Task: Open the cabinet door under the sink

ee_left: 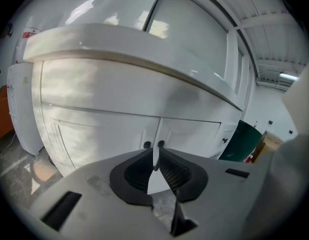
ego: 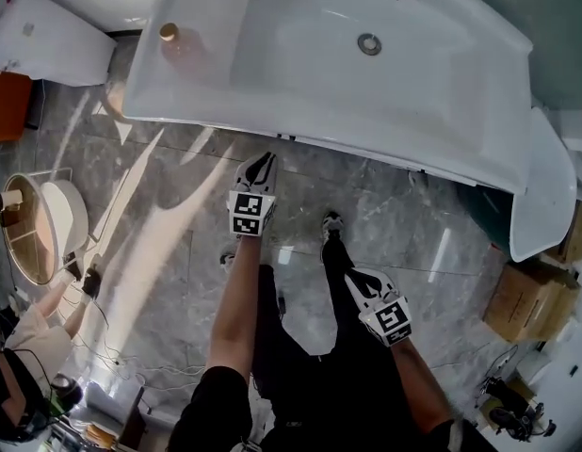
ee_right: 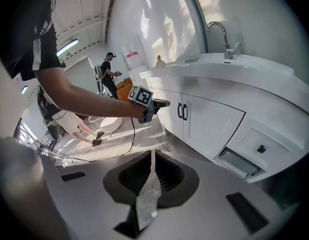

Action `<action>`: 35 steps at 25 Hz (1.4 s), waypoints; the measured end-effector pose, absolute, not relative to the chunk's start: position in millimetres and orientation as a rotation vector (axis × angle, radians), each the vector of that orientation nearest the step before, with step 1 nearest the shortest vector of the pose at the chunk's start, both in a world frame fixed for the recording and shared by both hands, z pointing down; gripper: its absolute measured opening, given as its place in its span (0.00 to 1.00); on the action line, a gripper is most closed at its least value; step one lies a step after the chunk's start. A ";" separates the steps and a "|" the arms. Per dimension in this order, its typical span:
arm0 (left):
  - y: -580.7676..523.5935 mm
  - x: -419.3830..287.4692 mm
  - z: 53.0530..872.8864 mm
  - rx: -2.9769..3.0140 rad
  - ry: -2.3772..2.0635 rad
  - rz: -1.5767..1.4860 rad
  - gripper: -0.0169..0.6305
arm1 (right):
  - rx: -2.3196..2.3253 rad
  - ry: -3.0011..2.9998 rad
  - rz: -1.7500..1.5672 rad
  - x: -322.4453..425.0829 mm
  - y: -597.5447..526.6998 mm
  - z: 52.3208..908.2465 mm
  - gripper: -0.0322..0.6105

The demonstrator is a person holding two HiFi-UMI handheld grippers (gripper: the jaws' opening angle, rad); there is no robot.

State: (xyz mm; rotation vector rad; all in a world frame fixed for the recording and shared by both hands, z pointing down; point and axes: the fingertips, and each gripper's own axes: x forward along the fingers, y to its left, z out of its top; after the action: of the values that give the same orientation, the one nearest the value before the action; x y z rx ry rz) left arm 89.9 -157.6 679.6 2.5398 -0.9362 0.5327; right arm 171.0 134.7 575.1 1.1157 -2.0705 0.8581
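The white cabinet under the sink (ego: 300, 55) has two closed doors (ee_left: 109, 134) that meet at a pair of dark handles (ee_left: 154, 144). In the right gripper view the same handles (ee_right: 182, 111) show at mid height. My left gripper (ee_left: 155, 163) is shut and empty, aimed straight at the handles from a short way off. From above, the left gripper (ego: 260, 165) sits just below the sink's front edge. My right gripper (ee_right: 152, 160) is shut with nothing in it, and in the head view the right gripper (ego: 355, 281) hangs lower and farther back, over the floor.
A small drawer (ee_right: 239, 161) right of the doors stands slightly open. A toilet (ego: 46, 36) is at the far left and a round mirror (ego: 32, 229) lies on the floor. Cardboard boxes (ego: 526, 299) sit at the right. Cables (ee_right: 114, 144) trail across the marble floor; another person (ee_right: 110, 71) stands behind.
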 end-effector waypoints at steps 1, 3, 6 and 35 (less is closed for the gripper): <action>-163.6 93.2 689.9 2.531 -0.948 0.541 0.05 | 1.116 -2.061 0.870 170.8 137.6 581.2 0.18; -174.6 98.0 708.6 2.512 -0.980 0.553 0.06 | 1.108 -2.048 0.893 168.6 143.7 594.5 0.18; -188.6 106.2 731.9 2.486 -1.003 0.538 0.16 | 1.102 -2.055 0.914 161.7 148.7 611.3 0.18; -197.7 120.7 767.2 2.378 -1.296 0.674 0.11 | 1.020 -2.012 1.031 171.9 172.2 645.1 0.18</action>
State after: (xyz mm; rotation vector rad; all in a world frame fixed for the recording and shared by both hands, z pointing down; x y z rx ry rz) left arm 120.7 -197.7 767.2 2.3778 -1.2964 0.6737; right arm 171.9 172.2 645.1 1.0196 -2.0117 1.0314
